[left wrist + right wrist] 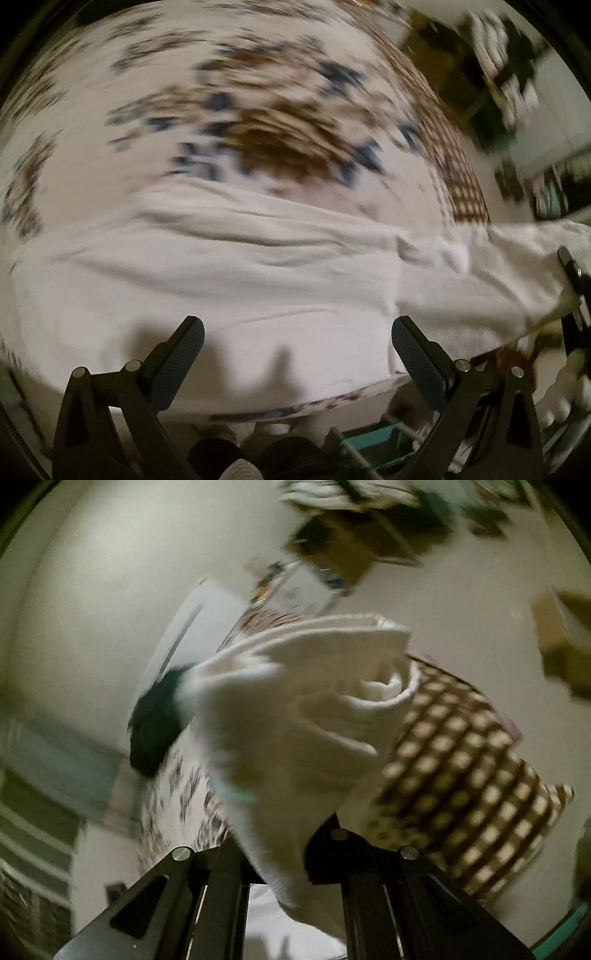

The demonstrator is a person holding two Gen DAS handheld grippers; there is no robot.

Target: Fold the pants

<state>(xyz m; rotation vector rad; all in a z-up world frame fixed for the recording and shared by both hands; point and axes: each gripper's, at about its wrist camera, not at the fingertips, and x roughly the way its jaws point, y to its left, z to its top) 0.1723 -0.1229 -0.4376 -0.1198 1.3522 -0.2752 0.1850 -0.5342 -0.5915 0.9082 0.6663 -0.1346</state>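
Fingers point(190, 341) of the left gripper point(295, 339) stand wide apart and hold nothing; the gripper hovers above the near edge of the pants point(240, 273). In the right wrist view the right gripper point(284, 853) appears clamped on a bunch of the white cloth, which rises from between its jaws; the fingertips are hidden by the fabric. In the left wrist view the same gripper shows at the right edge, with one end of the pants stretched toward it and lifted off the surface.

Pants lie across a bed point(258, 110) covered with a white sheet bearing brown and blue blotches; a brown checked pillow point(461, 760) lies beyond the held end. The spread portion lies mostly flat, with long soft creases running left to right.

Progress, as a judgement: the fold is under way but not complete. One end is raised and looks ready to be carried across the spread portion. Laying it down, aligning the edges and smoothing appear to be outstanding.

Cloth appears thick, soft and white; the held end shows several stacked layers curled at the edge. Both views are motion-blurred, so seams and waistband cannot be told.
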